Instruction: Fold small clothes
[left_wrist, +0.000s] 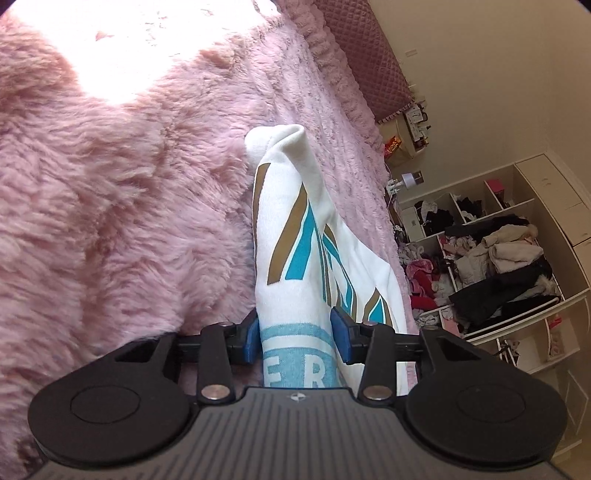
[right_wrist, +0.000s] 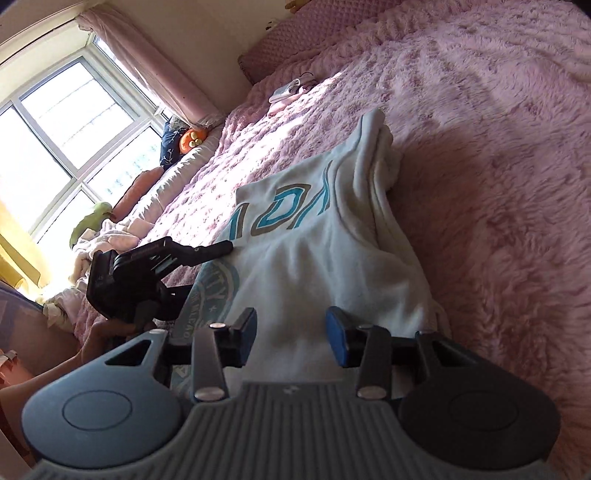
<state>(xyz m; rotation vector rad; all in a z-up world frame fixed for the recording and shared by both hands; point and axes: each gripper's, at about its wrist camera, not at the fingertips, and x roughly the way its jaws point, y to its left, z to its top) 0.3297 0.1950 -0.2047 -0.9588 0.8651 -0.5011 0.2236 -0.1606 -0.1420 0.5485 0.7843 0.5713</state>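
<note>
A small white garment (right_wrist: 314, 236) with teal and brown print lies partly folded on the pink fluffy bedspread (right_wrist: 498, 184). In the left wrist view my left gripper (left_wrist: 295, 334) has its blue pads on either side of a bunched fold of the garment (left_wrist: 288, 229), shut on it. In the right wrist view my right gripper (right_wrist: 291, 339) stands over the garment's near edge with its blue pads apart, open. The left gripper (right_wrist: 221, 247) also shows there, at the garment's left edge.
The bedspread (left_wrist: 110, 184) fills the left wrist view, with a bright sun patch at the top. Open shelves (left_wrist: 498, 251) stuffed with clothes stand beyond the bed. A window (right_wrist: 55, 147), pillows and soft toys (right_wrist: 192, 138) line the bed's far side. A small white item (right_wrist: 291, 90) lies near the headboard.
</note>
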